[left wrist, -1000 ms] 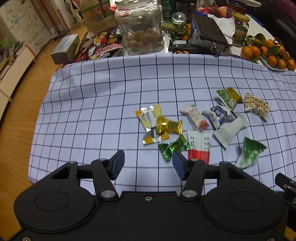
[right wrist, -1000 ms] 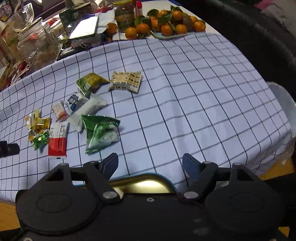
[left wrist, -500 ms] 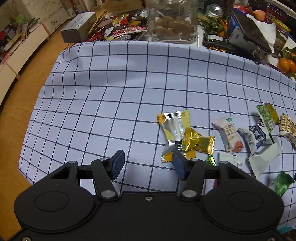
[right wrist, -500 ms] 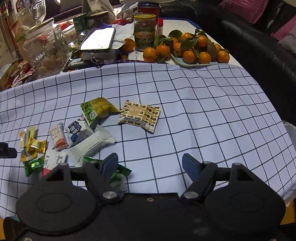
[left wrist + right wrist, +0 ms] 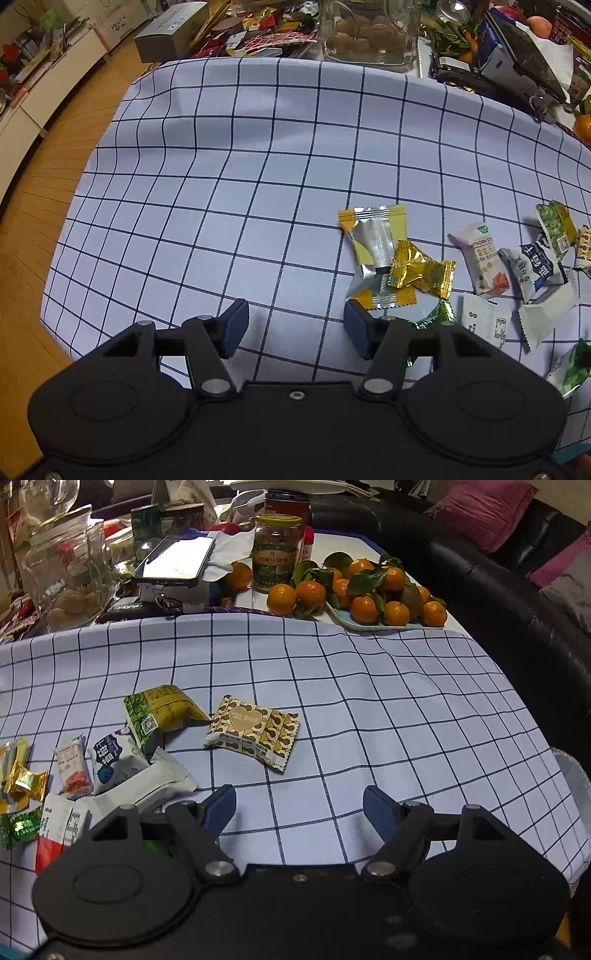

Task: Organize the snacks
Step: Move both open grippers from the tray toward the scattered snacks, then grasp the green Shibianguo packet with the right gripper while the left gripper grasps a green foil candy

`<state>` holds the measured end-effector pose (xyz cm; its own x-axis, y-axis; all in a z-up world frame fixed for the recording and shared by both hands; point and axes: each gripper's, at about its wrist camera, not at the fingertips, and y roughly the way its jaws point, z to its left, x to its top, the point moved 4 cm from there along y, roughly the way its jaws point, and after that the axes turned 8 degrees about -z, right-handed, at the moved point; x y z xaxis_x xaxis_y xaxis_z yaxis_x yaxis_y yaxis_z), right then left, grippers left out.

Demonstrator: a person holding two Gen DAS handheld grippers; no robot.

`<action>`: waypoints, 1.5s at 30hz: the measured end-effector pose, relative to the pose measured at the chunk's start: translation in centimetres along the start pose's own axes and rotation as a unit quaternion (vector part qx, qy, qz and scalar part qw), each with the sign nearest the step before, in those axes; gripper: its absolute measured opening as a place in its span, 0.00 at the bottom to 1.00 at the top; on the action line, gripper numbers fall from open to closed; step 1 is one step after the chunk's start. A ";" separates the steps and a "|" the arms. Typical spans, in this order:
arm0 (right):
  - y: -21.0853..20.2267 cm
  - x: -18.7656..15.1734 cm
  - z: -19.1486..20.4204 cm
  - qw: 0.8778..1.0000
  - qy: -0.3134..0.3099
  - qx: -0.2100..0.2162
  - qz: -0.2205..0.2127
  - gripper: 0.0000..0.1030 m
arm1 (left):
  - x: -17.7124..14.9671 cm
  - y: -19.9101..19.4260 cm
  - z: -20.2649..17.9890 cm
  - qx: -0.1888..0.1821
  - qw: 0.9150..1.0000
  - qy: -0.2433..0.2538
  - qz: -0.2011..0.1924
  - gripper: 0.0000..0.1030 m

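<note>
Several snack packets lie scattered on the checked tablecloth. In the left wrist view a silver-and-yellow packet and a gold candy lie just ahead and right of my left gripper, which is open and empty over bare cloth. In the right wrist view a brown heart-pattern packet lies just ahead of my right gripper, which is open and empty. A green-yellow packet, a blue-white packet and a white packet lie to its left.
A glass jar of cookies, a phone on a stand, a lidded jar and a tray of oranges crowd the far edge. A black sofa stands at the right. Wood floor lies left of the table.
Both grippers have moved forward over the cloth. The left one has shifted left, so the packets now sit to its right. The brown packet is now closer to the right gripper.
</note>
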<state>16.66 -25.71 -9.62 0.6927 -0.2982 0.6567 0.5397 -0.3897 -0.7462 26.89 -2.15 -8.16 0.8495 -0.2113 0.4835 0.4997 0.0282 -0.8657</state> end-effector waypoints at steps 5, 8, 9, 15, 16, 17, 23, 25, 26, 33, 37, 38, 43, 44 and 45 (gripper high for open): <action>-1.3 -0.2 0.3 0.997 -0.010 0.054 0.056 0.76 | 0.2 -0.8 -0.2 -0.023 1.000 0.004 -0.002 0.59; -2.1 -0.1 0.8 0.992 0.014 0.093 0.083 0.76 | 0.3 -1.4 0.0 -0.021 1.000 0.001 -0.002 0.59; -2.5 0.1 1.0 0.991 0.008 0.100 0.085 0.76 | 0.3 -1.6 0.0 -0.026 1.000 0.000 -0.002 0.59; -4.2 0.7 2.1 0.992 -0.003 0.107 0.071 0.77 | -0.4 -2.0 -0.7 -0.060 0.998 0.016 0.003 0.59; -4.0 0.5 2.1 0.990 0.007 0.110 0.083 0.77 | -0.5 -1.9 -0.9 -0.065 0.998 0.020 0.005 0.59; -3.7 0.2 2.3 0.988 0.018 0.112 0.101 0.77 | -0.6 -1.8 -1.1 -0.072 0.997 0.023 0.008 0.59; -2.2 -1.4 3.0 0.981 0.054 0.120 0.144 0.76 | -1.2 -1.5 -1.9 -0.100 0.994 0.037 0.022 0.59; -1.7 -1.5 3.5 0.983 0.044 0.111 0.140 0.76 | -1.2 -1.5 -2.2 -0.114 0.992 0.042 0.025 0.59; -1.3 -1.5 3.8 0.983 0.041 0.108 0.142 0.77 | -1.2 -1.6 -2.3 -0.124 0.991 0.042 0.027 0.59; -0.1 -1.2 4.7 0.983 0.039 0.107 0.147 0.76 | -1.2 -1.3 -3.3 -0.145 0.988 0.046 0.033 0.59; -0.2 -1.1 4.6 0.980 0.031 0.135 0.146 0.60 | -1.1 -1.2 -4.1 -0.153 0.986 0.052 0.033 0.59; -0.3 -1.1 4.6 0.979 0.030 0.141 0.147 0.58 | -1.1 -1.2 -4.2 -0.151 0.987 0.053 0.031 0.59; -0.7 -1.2 3.6 0.976 0.039 0.149 0.157 0.57 | 0.2 -1.1 -3.8 -0.131 0.991 0.016 0.010 0.59; -0.7 -1.3 3.4 0.975 0.042 0.150 0.158 0.57 | 0.6 -1.1 -3.6 -0.126 0.992 0.007 0.010 0.59; -0.7 -1.4 3.3 0.975 0.045 0.150 0.160 0.57 | 0.9 -0.9 -3.5 -0.118 0.993 -0.001 0.013 0.59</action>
<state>16.93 -22.15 -10.38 0.8110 -0.4431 0.3819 0.4279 0.0044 -0.9038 26.62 -5.80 -7.44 0.8615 -0.2118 0.4614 0.4251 -0.1960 -0.8837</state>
